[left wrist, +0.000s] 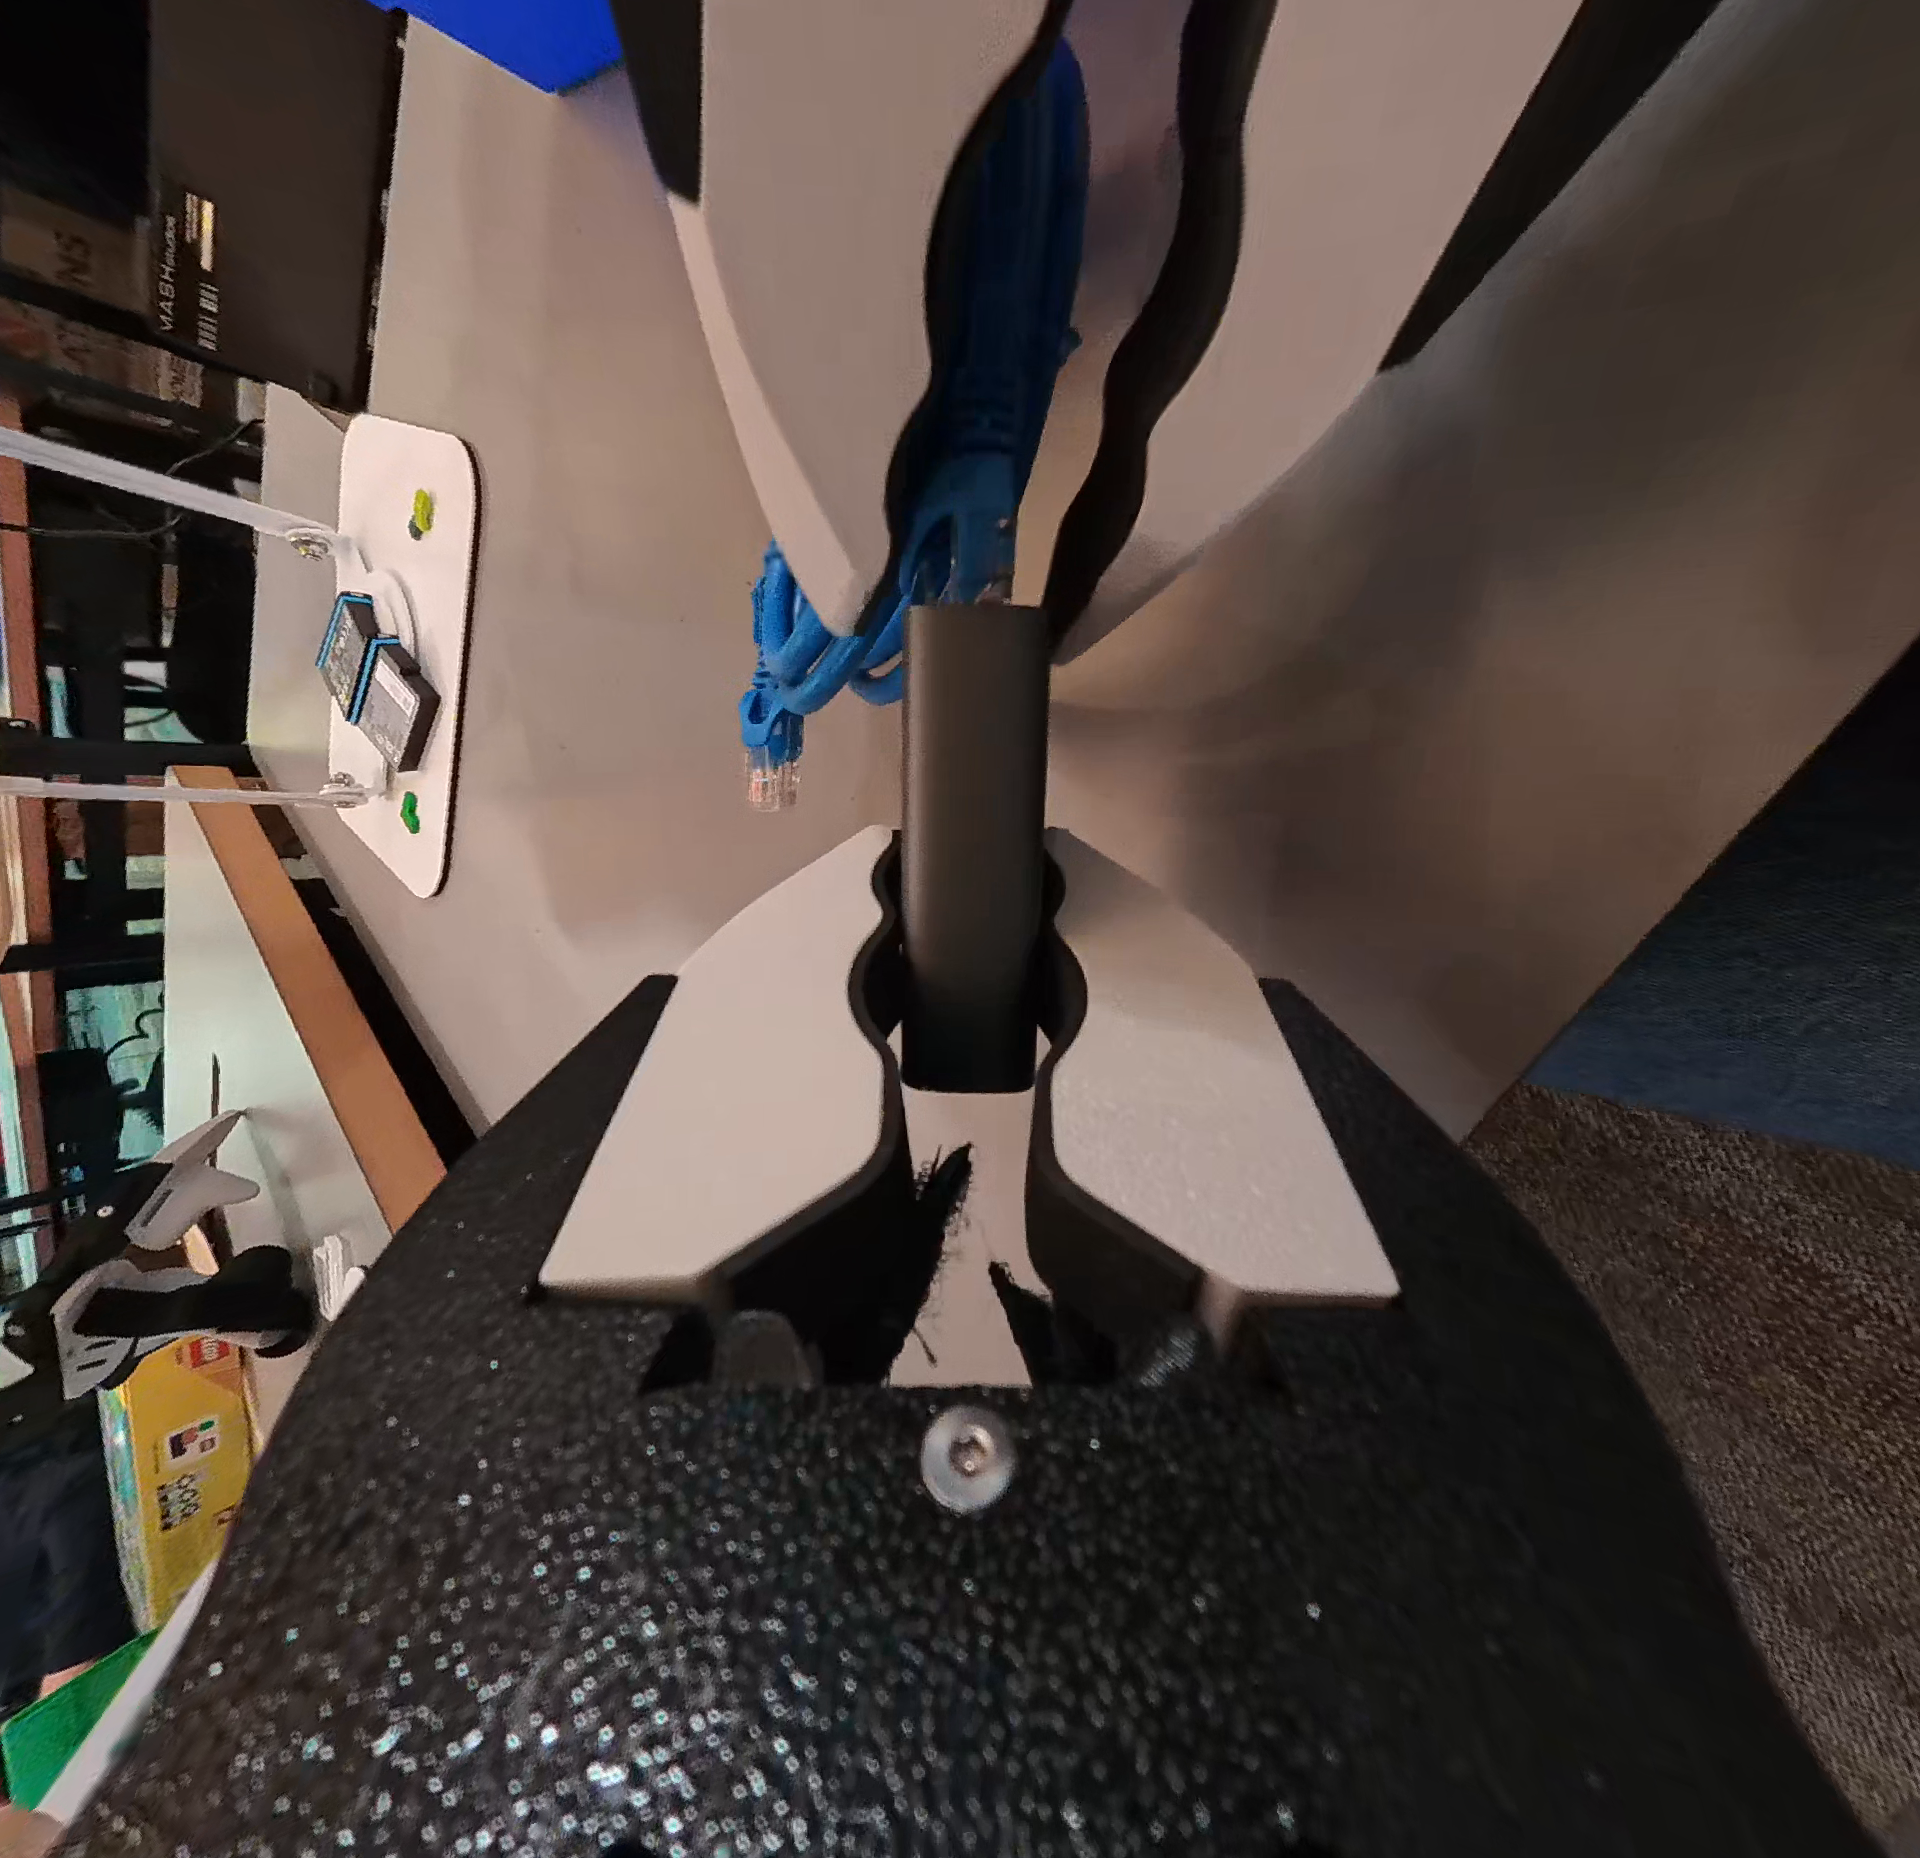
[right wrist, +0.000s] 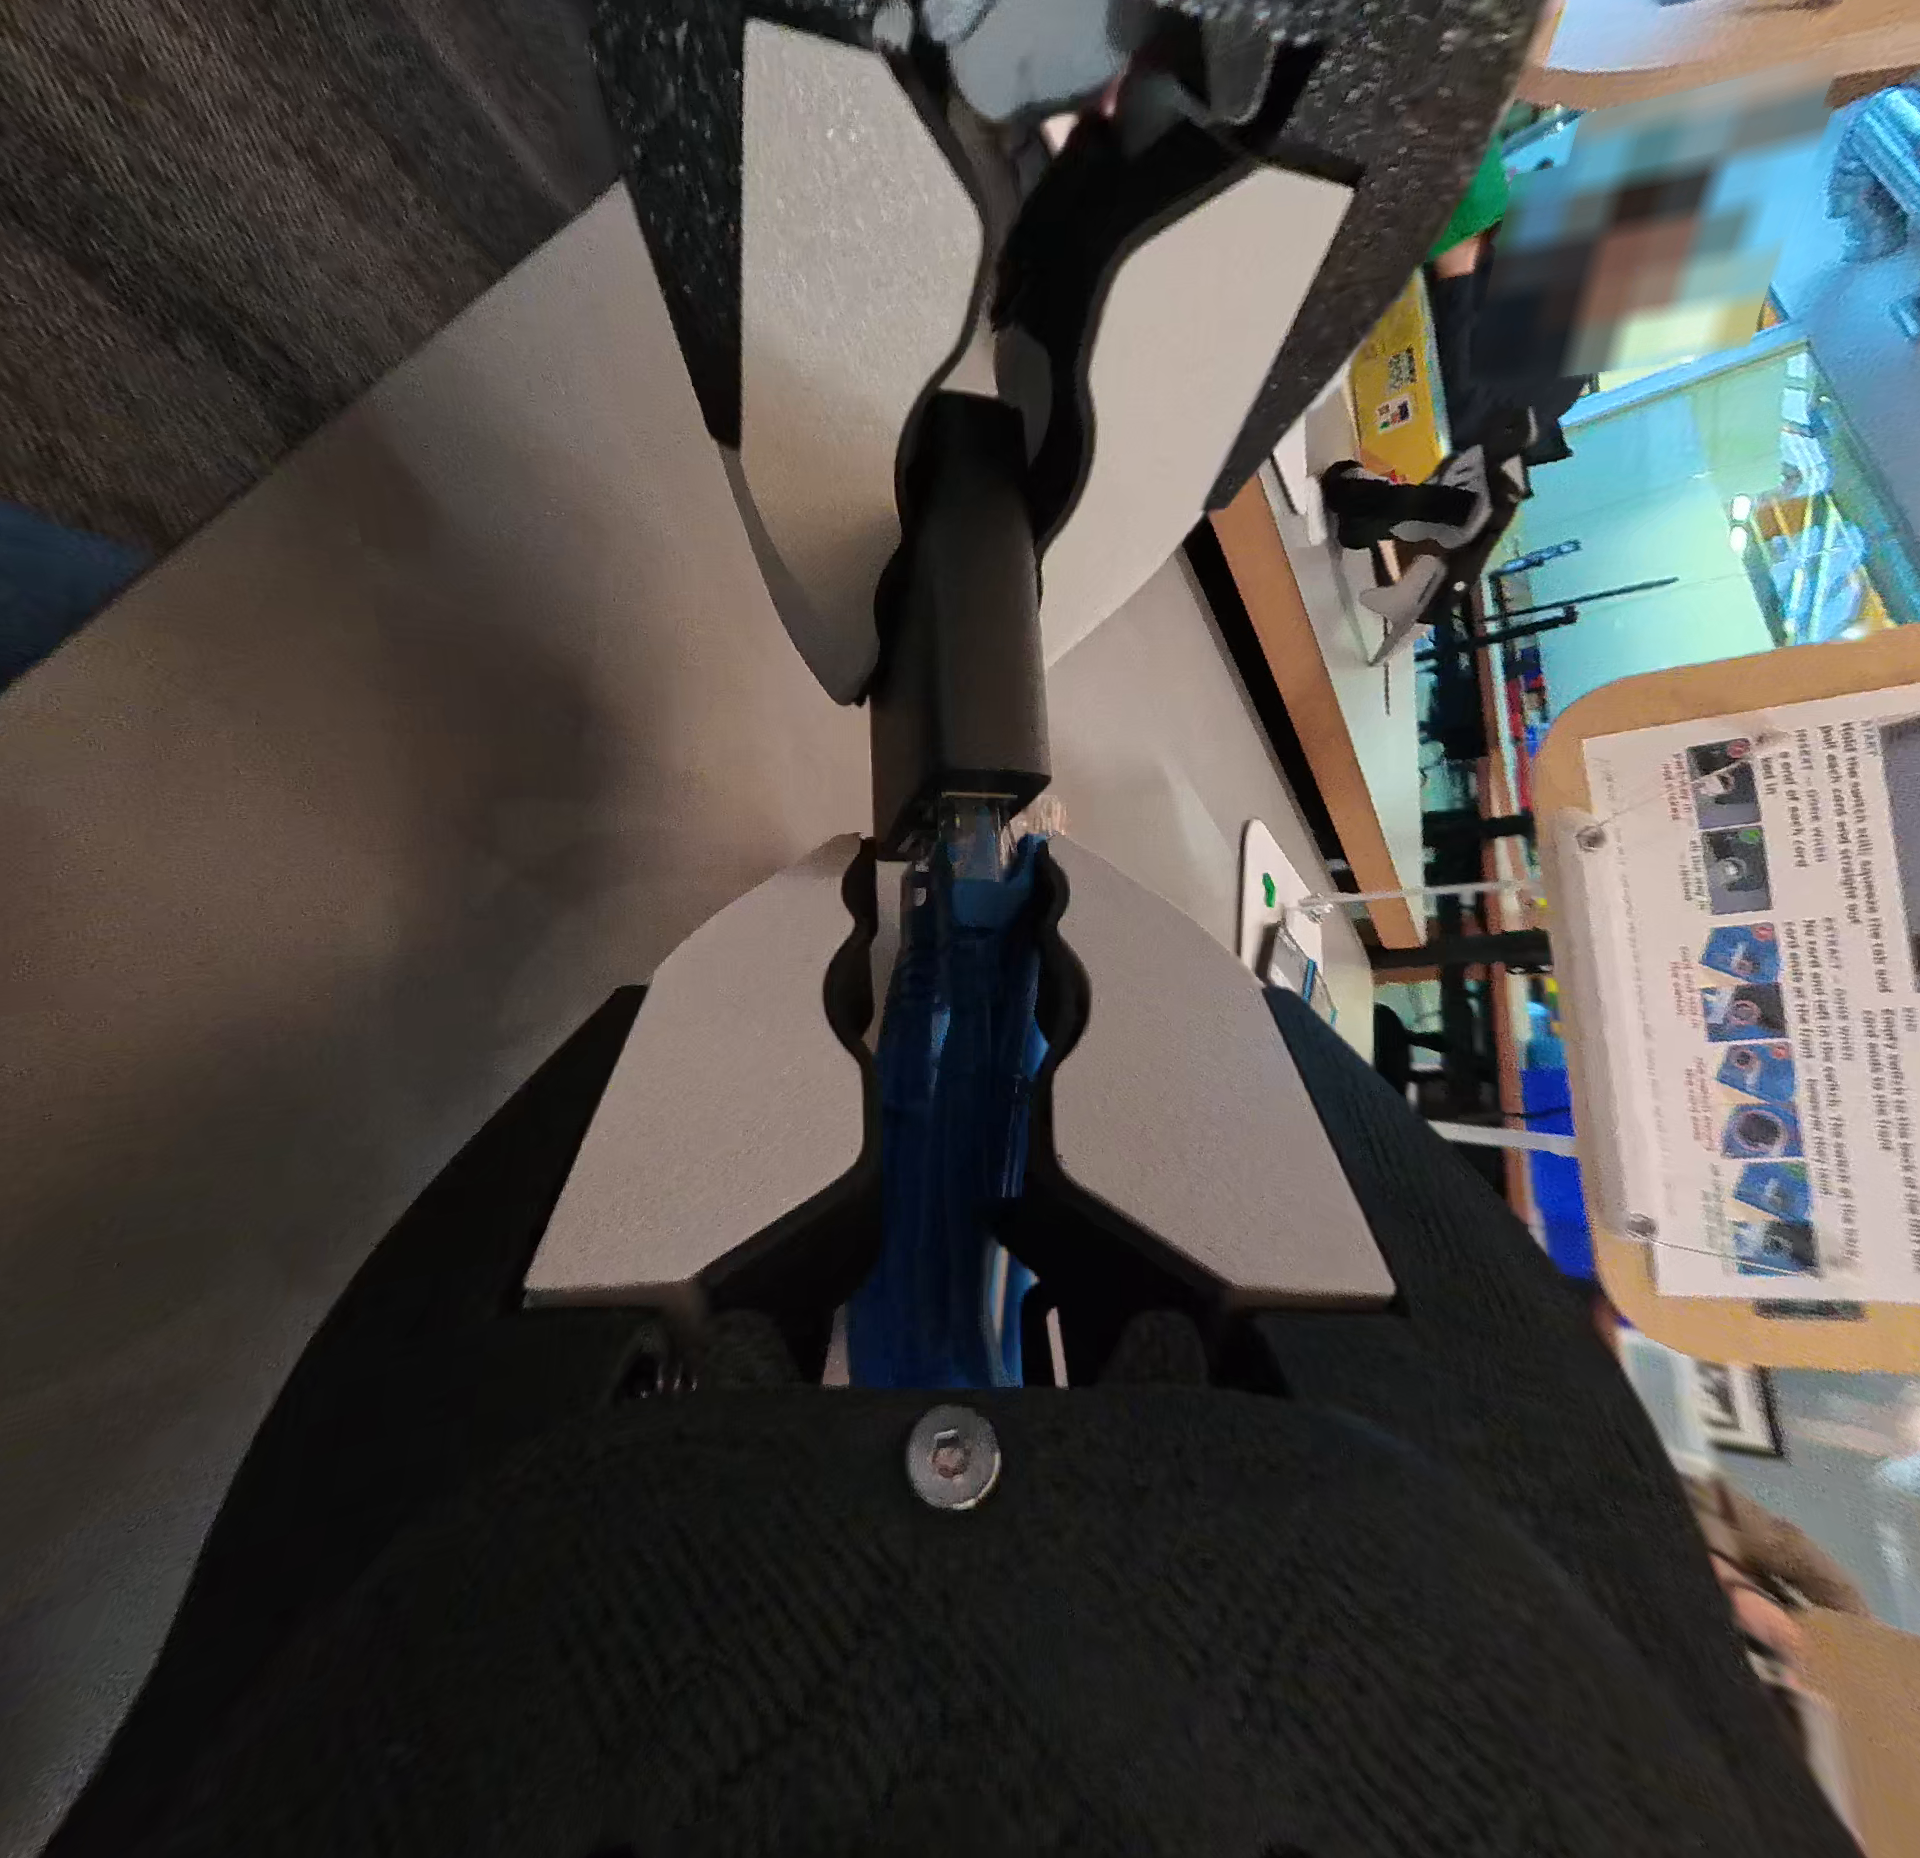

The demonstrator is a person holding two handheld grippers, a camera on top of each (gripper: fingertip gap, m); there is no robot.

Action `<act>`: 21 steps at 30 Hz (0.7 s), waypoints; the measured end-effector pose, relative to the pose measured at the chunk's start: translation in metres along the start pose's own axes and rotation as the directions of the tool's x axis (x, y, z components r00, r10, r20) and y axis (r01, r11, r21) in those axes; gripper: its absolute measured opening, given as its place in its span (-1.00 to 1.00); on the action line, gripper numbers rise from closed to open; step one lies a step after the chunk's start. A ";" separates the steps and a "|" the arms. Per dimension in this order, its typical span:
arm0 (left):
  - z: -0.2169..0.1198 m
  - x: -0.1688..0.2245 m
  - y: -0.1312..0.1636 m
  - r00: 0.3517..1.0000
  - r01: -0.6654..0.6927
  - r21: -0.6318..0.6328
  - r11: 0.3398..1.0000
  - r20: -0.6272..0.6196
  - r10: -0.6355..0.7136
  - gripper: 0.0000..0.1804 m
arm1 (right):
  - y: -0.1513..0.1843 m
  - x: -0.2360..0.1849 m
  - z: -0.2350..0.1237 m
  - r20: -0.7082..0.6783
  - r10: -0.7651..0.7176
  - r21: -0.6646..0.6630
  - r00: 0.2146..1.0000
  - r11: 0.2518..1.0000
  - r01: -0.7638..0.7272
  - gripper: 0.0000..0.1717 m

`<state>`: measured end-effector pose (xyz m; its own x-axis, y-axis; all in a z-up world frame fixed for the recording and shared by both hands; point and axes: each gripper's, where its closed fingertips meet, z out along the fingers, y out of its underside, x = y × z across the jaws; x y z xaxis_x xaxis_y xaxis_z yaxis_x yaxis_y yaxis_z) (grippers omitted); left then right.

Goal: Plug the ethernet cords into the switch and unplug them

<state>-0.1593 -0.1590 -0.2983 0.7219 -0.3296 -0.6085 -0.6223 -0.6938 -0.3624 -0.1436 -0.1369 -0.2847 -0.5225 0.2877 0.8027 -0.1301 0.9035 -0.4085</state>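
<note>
Left claw [left wrist: 971,935] around black switch [left wrist: 971,821]

Matt black plastic box-shaped switch [left wrist: 971,852]; blue rubbery ethernet cords [right wrist: 956,1081] with clear glossy plastic plugs [left wrist: 770,778]; smooth matt grey tabletop [left wrist: 582,458]; rough woven grey carpet [left wrist: 1714,1341].

We see our right gripper [right wrist: 956,935] clamped on a bundle of blue ethernet cords [right wrist: 951,1102], one clear plug [right wrist: 971,821] meeting the port face of the black switch [right wrist: 961,624], which the left gripper [right wrist: 956,561] grips opposite, above a pale table [right wrist: 416,769].
</note>
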 end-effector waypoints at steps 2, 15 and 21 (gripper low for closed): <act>0.001 0.001 -0.002 1.000 -0.018 -0.017 1.000 0.002 0.018 -0.77 | 0.004 -0.002 0.003 -0.013 -0.059 -0.051 0.998 0.997 0.058 -0.68; 0.004 0.003 -0.003 1.000 -0.008 -0.079 0.997 -0.002 0.007 -0.77 | 0.014 -0.009 0.007 -0.001 -0.109 -0.163 0.994 0.981 0.107 -0.52; 0.000 -0.004 -0.008 0.997 -0.055 -0.058 0.997 0.055 0.058 -0.77 | 0.013 0.006 0.004 -0.121 -0.187 -0.149 0.975 0.974 0.169 -0.70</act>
<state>-0.1572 -0.1518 -0.2933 0.6665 -0.3339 -0.6665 -0.6426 -0.7105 -0.2868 -0.1522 -0.1249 -0.2865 -0.3830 0.1498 0.9115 -0.0889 0.9762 -0.1977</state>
